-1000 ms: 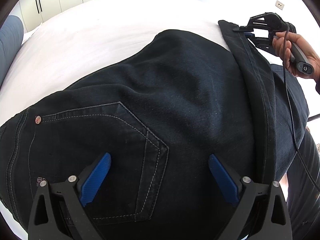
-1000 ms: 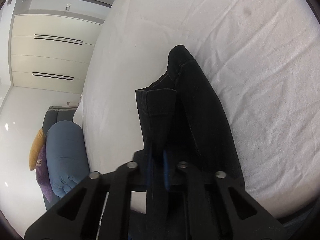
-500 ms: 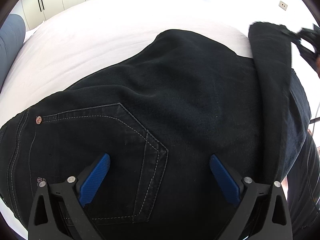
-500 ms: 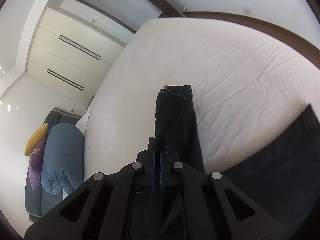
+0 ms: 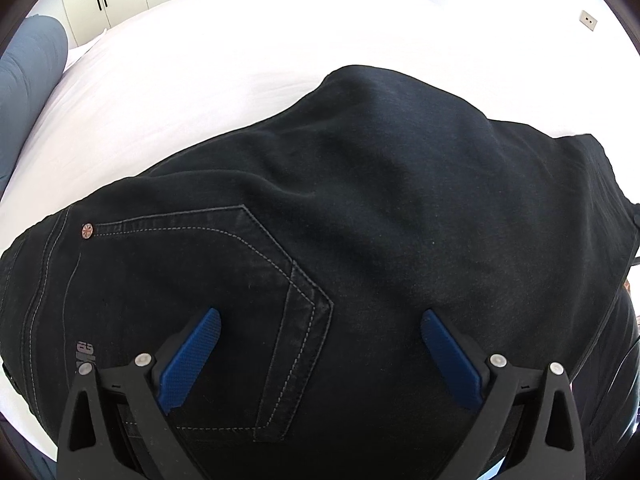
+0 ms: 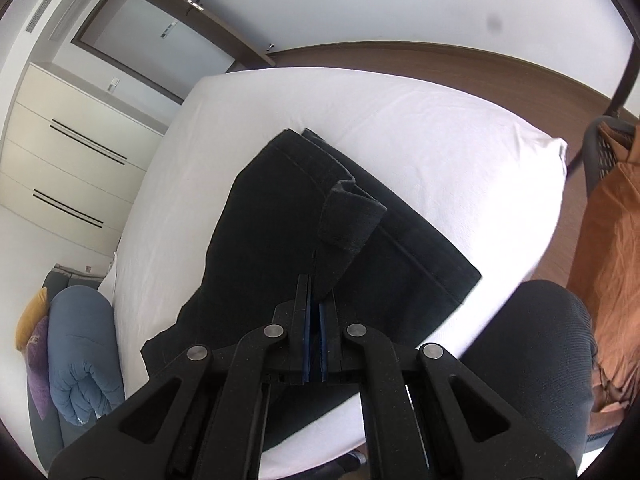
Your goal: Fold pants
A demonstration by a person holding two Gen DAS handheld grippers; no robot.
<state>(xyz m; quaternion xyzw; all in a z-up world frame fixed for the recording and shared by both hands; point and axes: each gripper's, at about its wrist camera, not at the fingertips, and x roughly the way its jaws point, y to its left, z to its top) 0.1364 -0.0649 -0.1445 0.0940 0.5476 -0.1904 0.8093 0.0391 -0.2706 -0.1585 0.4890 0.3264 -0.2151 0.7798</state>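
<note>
In the left wrist view, my left gripper hung with its jaws spread wide above the black pants, which lay across the white bed, back pocket below. In the right wrist view, my right gripper pinched a leg hem of the pants, lifted over the rest of them.

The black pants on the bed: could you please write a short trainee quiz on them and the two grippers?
1. True or false: the left gripper is open above the back pocket.
2. What does the right gripper pinch? A) pillow B) pants leg C) sheet
3. Fill in: the pants lie on a ____ bed.

Key: 1 true; 2 B; 3 white.
</note>
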